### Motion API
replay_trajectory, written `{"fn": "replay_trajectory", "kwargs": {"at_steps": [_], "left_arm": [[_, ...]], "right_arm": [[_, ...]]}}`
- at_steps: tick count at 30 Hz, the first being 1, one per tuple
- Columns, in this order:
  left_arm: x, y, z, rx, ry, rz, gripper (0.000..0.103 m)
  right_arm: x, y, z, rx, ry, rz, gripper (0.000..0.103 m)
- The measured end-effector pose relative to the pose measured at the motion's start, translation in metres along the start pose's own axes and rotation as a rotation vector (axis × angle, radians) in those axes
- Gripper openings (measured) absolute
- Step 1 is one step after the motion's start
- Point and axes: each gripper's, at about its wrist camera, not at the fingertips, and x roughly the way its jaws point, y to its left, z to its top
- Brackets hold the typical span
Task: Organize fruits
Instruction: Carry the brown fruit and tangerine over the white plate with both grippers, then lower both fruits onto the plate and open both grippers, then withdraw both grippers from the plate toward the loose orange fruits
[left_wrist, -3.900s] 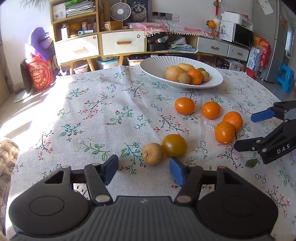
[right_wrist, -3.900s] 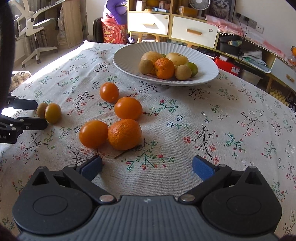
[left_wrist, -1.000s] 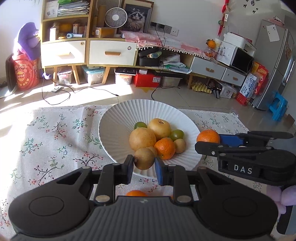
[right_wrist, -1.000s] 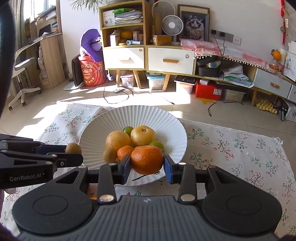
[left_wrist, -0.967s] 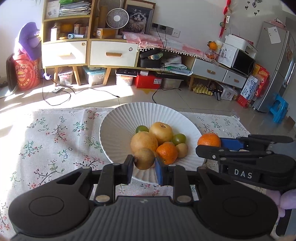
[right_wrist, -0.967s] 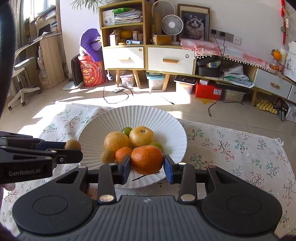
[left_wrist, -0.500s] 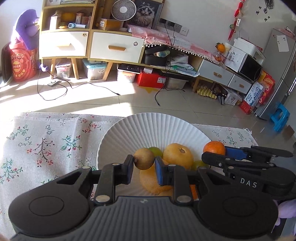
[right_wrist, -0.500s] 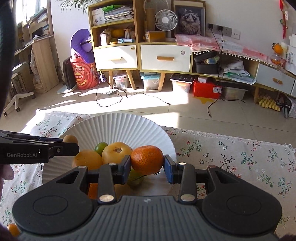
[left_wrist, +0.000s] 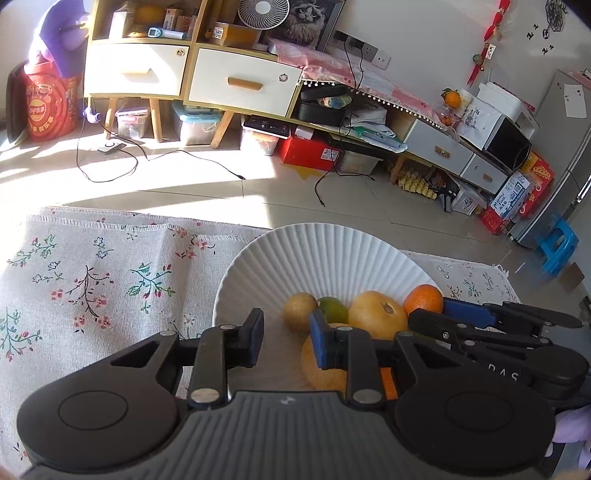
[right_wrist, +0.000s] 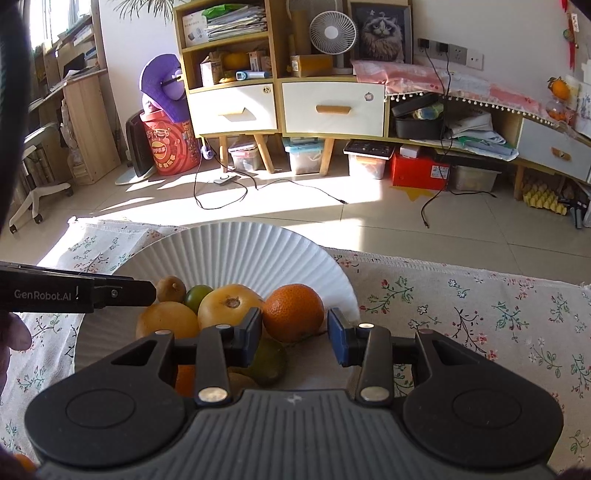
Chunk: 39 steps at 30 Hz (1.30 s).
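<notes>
Both grippers hang over my white plate (right_wrist: 236, 254). Right gripper (right_wrist: 294, 334): jaws opening, pads off the orange (right_wrist: 293, 312), which sits on the plate's fruit pile. Left gripper (left_wrist: 286, 338): jaws opening, parted, the small brown fruit (left_wrist: 299, 317) resting free beside the lime (left_wrist: 334, 309).

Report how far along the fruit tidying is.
Done: several fruits lie in the plate. In hand: both sets of jaws are opening over it; the left hand-held gripper has a small brown fruit at its tips, the right hand-held gripper an orange between its pads, neither squeezed. Left: an orange-coloured piece at the frame's edge, apparently outside the plate.
</notes>
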Motion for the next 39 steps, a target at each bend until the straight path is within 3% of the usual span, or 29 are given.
{"fn": "replay_trajectory", "kwargs": {"at_steps": [7,14,22,39], "left_arm": [[-0.007,-0.003,0.001,0.012,-0.015,0.007,0.039],[-0.018,-0.01,-0.003,0.061,-0.03,0.025,0.054],[-0.04,-0.014,-0.011,0.112,-0.048,0.052,0.072],[-0.089,-0.008,-0.046,0.158,-0.044,0.102,0.087]], "right_arm": [[-0.005,0.003,0.001,-0.002,-0.002,0.002,0.048],[-0.017,0.008,0.003,-0.025,-0.012,-0.005,0.062],[-0.033,0.01,0.001,-0.031,-0.013,-0.031,0.07],[-0.07,0.034,-0.025,-0.065,0.003,-0.031,0.083]]}}
